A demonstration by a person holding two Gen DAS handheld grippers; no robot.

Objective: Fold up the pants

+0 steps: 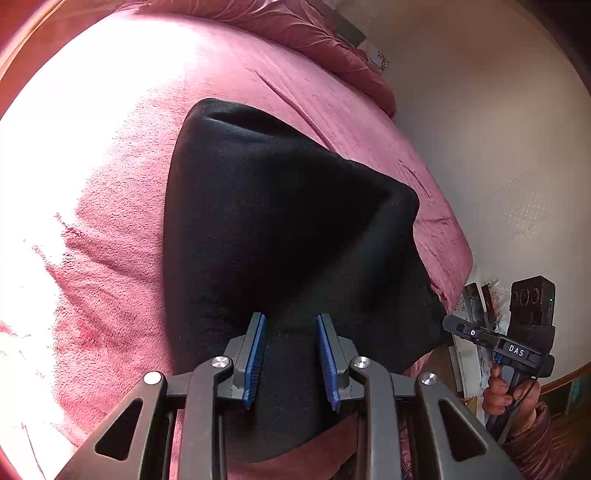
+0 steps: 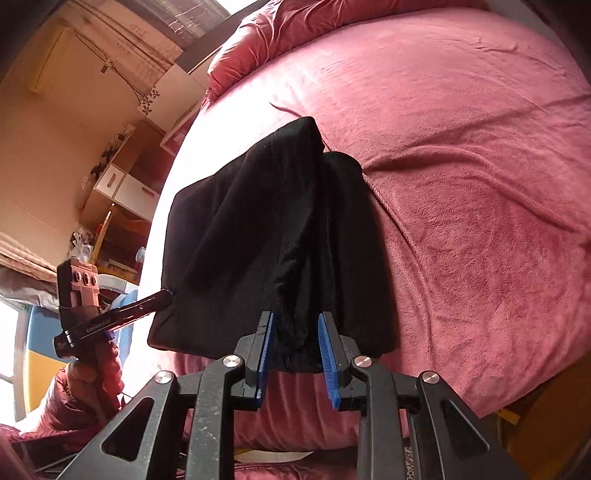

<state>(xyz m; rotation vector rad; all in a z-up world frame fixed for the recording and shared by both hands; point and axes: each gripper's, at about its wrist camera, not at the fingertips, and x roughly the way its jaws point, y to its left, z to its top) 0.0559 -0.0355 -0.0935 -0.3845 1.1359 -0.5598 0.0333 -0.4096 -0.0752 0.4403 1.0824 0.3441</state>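
Note:
Black pants [image 1: 280, 229] lie folded over on a pink bed, the near end lifted. My left gripper [image 1: 291, 325] has its blue pads on either side of the near edge of the pants, with black cloth filling the gap between them. My right gripper [image 2: 295, 321] has a bunched fold of the pants [image 2: 273, 236] between its blue pads. The right gripper also shows in the left wrist view [image 1: 448, 323], its tip touching the pants' right corner. The left gripper shows in the right wrist view [image 2: 168, 295] at the pants' left corner.
A pink blanket [image 2: 461, 184] covers the bed, with a bunched pink duvet [image 2: 280, 29] at the far end. Wooden shelves and drawers [image 2: 122, 184] stand left of the bed. A pale wall [image 1: 498, 129] is on the other side. Sunlight washes out part of the bed [image 1: 74, 110].

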